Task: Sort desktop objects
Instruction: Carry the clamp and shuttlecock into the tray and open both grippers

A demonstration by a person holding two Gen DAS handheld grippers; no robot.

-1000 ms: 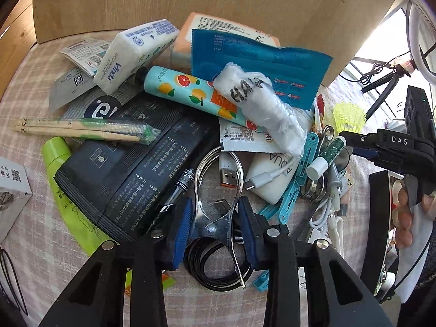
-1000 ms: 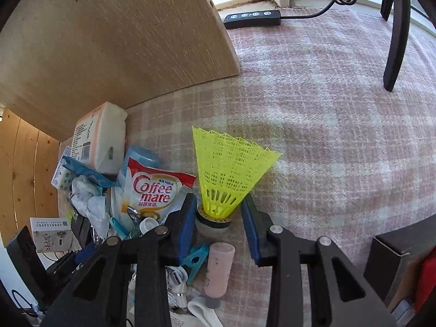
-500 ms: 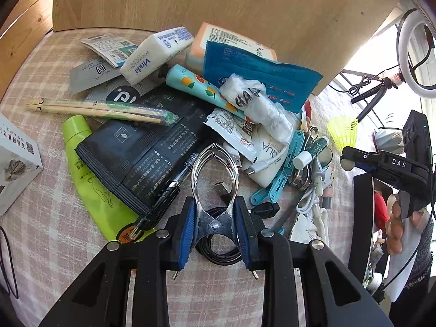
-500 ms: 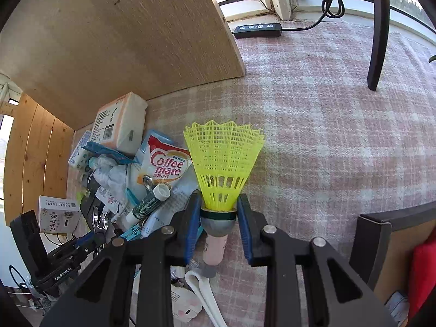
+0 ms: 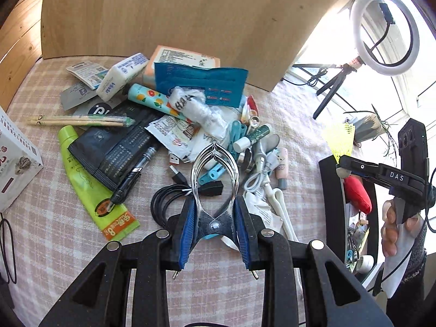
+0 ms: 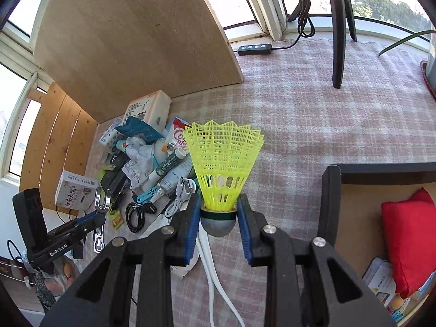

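My left gripper [image 5: 214, 219] is shut on a shiny metal clamp [image 5: 214, 174], lifted above the pile of small items [image 5: 163, 125] on the checked cloth. In the right wrist view my right gripper [image 6: 218, 219] is shut on the grey base of a yellow shuttlecock [image 6: 223, 160], its skirt pointing up and away, raised off the cloth. That same view shows the left gripper [image 6: 99, 212] with the clamp [image 6: 101, 199] at the lower left. The right gripper [image 5: 344, 165] appears at the right of the left wrist view with the shuttlecock [image 5: 340, 139].
A wooden board [image 5: 190, 21] stands behind the pile. A dark open box [image 6: 331, 190] with a red cushion [image 6: 406, 237] sits at the right. A white carton [image 5: 16, 163], black cable coil [image 5: 169, 201], ring light [image 5: 384, 27] and tripod leg [image 6: 338, 32] surround the area.
Both grippers closed on their items and rose: the left lifted the metal clamp off the pile, the right lifted the shuttlecock off the cloth. The pile now looks farther away.
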